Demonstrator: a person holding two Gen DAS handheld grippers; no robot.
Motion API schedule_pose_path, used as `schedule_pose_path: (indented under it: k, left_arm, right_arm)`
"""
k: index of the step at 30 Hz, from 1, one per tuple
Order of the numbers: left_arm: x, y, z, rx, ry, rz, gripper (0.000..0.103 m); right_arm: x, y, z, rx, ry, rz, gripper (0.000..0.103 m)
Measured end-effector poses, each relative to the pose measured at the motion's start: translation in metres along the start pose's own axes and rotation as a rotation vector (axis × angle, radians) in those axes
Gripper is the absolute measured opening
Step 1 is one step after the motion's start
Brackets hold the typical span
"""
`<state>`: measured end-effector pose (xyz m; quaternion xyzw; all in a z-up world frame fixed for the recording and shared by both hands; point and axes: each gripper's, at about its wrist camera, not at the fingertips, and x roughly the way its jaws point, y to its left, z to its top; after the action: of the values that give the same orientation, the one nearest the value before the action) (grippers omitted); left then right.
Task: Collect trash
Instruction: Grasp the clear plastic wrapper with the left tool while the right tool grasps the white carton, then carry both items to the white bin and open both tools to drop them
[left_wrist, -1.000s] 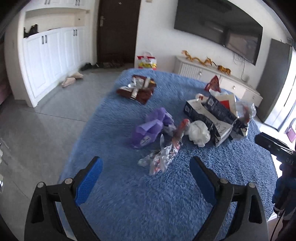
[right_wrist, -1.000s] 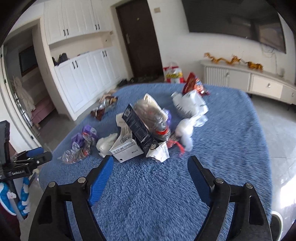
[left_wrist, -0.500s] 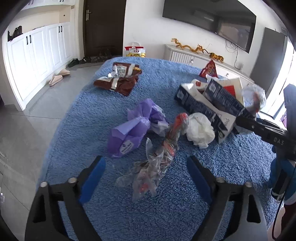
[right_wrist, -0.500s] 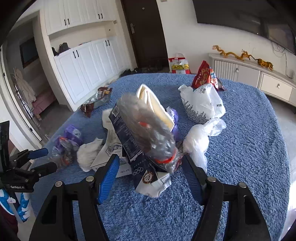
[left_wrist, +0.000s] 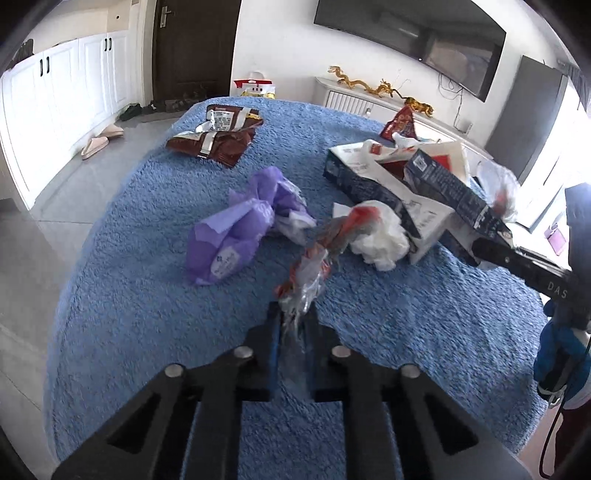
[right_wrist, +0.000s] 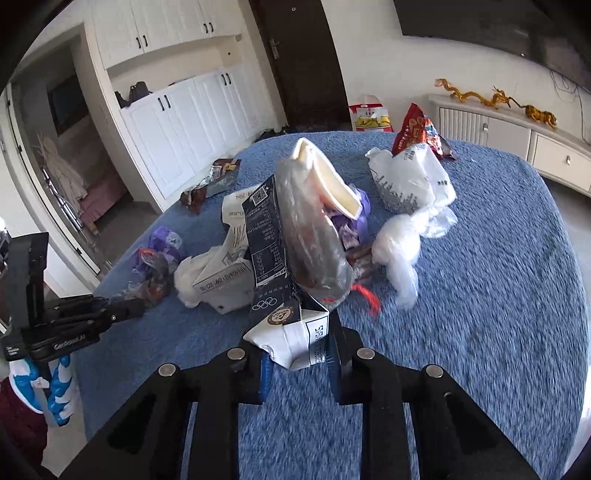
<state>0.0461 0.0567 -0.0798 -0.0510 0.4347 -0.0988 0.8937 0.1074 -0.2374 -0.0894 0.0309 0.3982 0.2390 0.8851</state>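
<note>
My left gripper (left_wrist: 291, 332) is shut on the near end of a clear plastic wrapper with red print (left_wrist: 325, 251), which trails away over the blue fuzzy cover (left_wrist: 147, 314). In the right wrist view my right gripper (right_wrist: 299, 365) is closing; its pads press the white crumpled end of a dark-blue carton (right_wrist: 273, 280). A clear bag of dark scraps (right_wrist: 314, 243) leans on that carton. Nearby trash: a purple bag (left_wrist: 236, 236), a crumpled white tissue (left_wrist: 380, 236), a brown snack bag (left_wrist: 218, 136), a white plastic bag (right_wrist: 410, 181) and a red snack bag (right_wrist: 417, 129).
The cover ends in a rounded edge with grey tiled floor (left_wrist: 55, 192) to the left. White cabinets (right_wrist: 173, 125), a dark door (left_wrist: 192, 48) and a low white sideboard (right_wrist: 509, 129) line the walls. Slippers (left_wrist: 101, 138) lie on the floor.
Both grippers moved forward and down into the trash and closed: the left onto the clear wrapper, the right onto the end of the dark-blue carton.
</note>
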Motion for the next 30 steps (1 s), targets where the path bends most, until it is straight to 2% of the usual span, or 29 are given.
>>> schedule_pose_path:
  k: [4, 10, 19, 25, 30]
  left_arm:
    - [-0.013, -0.006, -0.006, 0.009, -0.011, -0.015, 0.008]
    - [-0.039, -0.018, -0.009, 0.016, -0.055, -0.032, 0.008]
    - [-0.072, -0.039, -0.016, 0.038, -0.100, -0.057, 0.007]
    - [-0.092, -0.065, -0.013, 0.078, -0.130, -0.075, 0.007]
    - [-0.097, -0.110, -0.003, 0.150, -0.138, -0.117, 0.007]
  right_arm:
    - [-0.022, 0.000, -0.016, 0.025, -0.002, 0.043, 0.024]
    - [-0.060, 0.006, -0.036, 0.024, -0.015, 0.062, 0.024]
    - [-0.119, 0.003, -0.065, 0.050, -0.086, 0.052, 0.024]
    - [-0.162, -0.011, -0.079, 0.082, -0.172, 0.018, 0.023]
    - [-0.204, -0.039, -0.099, 0.135, -0.243, -0.055, 0.023]
